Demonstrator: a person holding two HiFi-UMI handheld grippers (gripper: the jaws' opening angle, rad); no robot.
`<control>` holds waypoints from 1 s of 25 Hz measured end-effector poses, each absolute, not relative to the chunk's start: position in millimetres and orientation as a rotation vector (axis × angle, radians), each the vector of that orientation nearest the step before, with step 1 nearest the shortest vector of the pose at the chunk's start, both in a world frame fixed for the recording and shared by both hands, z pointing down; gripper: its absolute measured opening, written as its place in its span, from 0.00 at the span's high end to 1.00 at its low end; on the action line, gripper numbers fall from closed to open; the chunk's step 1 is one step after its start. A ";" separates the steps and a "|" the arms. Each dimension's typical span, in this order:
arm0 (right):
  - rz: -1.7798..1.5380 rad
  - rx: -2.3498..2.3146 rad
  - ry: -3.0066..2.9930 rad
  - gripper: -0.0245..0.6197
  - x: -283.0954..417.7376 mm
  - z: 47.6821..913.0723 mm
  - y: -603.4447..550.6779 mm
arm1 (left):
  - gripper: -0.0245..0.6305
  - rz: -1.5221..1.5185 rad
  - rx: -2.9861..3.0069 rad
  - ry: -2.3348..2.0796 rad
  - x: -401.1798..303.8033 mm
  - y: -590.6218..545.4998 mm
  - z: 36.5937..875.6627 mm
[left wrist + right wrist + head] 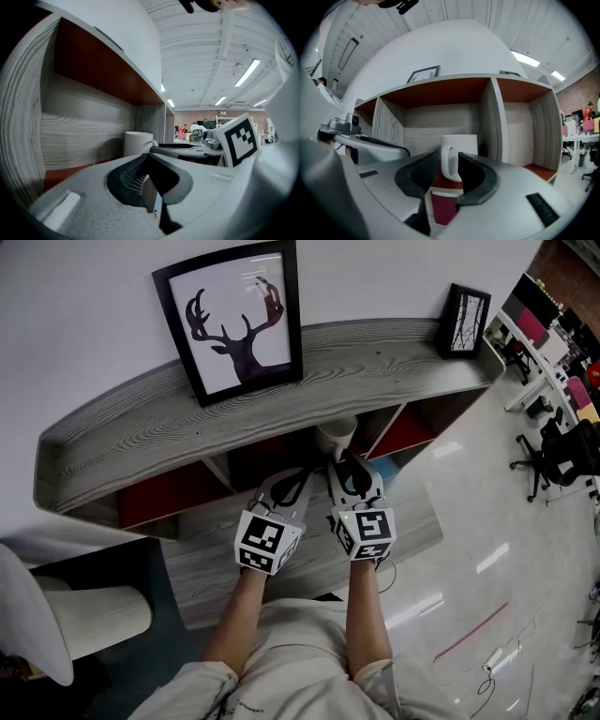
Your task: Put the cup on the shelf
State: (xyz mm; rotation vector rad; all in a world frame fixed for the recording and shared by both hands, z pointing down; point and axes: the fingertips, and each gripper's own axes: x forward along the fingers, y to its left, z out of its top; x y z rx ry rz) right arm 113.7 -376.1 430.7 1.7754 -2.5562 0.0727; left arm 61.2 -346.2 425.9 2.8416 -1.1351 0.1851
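A white cup (pixel 336 434) stands upright on the red floor of the shelf's (pixel 375 362) middle compartment, close to the divider (pixel 489 117). In the right gripper view the cup (pixel 459 150) turns its handle toward me. My right gripper (pixel 449 158) is open, its tips on either side of the handle without pressing on it. Just left of it, my left gripper (pixel 298 479) points into the same compartment. Its jaws meet at the tips (pixel 150 153) and look shut on nothing. From that side the cup (pixel 137 143) shows beyond them, with the right gripper (pixel 187 146) beside it.
A framed deer picture (pixel 234 320) and a small dark frame (pixel 466 320) lean against the wall on the shelf top. A white chair (pixel 37 615) stands on a dark rug at the left. An office chair (pixel 562 460) and desks are at the right.
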 end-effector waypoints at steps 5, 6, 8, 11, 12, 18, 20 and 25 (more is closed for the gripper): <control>0.063 1.824 -2.525 0.75 122.4 426.6 -363.2 | 0.95 0.194 2.873 -1.089 67.6 -335.0 423.4; 0.060 1.835 -2.519 0.75 124.8 425.8 -359.5 | 0.95 0.195 2.878 -1.079 68.7 -332.5 423.3; 0.049 1.853 -2.507 0.75 129.3 424.5 -351.8 | 0.95 0.194 2.886 -1.063 69.7 -328.0 423.7; 0.040 1.857 -2.500 0.75 131.4 423.7 -339.6 | 0.95 0.190 2.881 -1.058 67.2 -322.0 424.4; 0.040 1.853 -2.502 0.75 131.3 423.6 -335.0 | 0.95 0.190 2.878 -1.057 66.2 -319.7 424.7; 0.043 1.892 -2.505 0.85 133.4 424.4 -314.4 | 0.95 0.211 2.891 -1.033 62.3 -304.5 426.8; 0.031 1.894 -2.509 0.88 129.1 424.3 -309.7 | 0.95 0.220 2.895 -1.036 58.6 -301.0 427.4; 0.028 1.912 -2.501 0.90 123.6 426.4 -295.6 | 0.95 0.219 2.901 -1.031 53.2 -290.4 428.5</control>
